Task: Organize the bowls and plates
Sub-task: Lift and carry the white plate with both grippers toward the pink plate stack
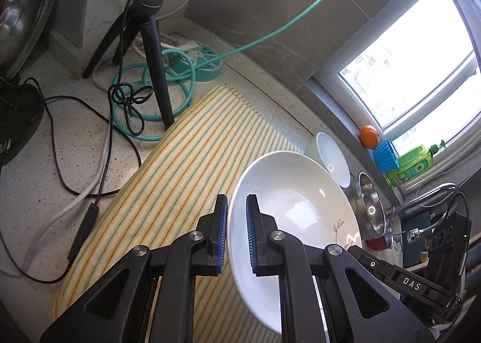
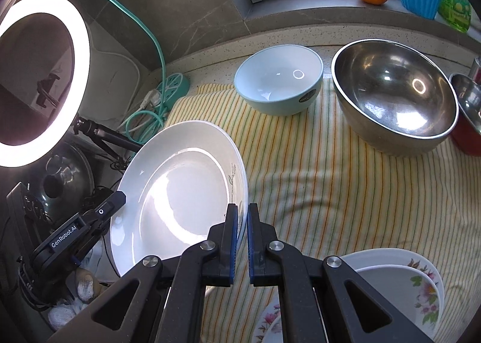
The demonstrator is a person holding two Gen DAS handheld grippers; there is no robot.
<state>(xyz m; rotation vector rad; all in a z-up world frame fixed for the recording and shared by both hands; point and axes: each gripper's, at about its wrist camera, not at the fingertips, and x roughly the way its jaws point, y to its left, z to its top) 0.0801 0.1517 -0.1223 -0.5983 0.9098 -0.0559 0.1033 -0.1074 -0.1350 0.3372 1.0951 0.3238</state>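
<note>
while both grippers pinch opposite rim edges, the white plate hangs tilted above the striped cloth — left gripper and right gripper each clamped on it. ahead of the right gripper sit a pale blue bowl and a steel bowl.

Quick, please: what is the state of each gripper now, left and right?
Left gripper: closed on the rim of the white plate.
Right gripper: closed on the opposite rim of the same plate.
</note>
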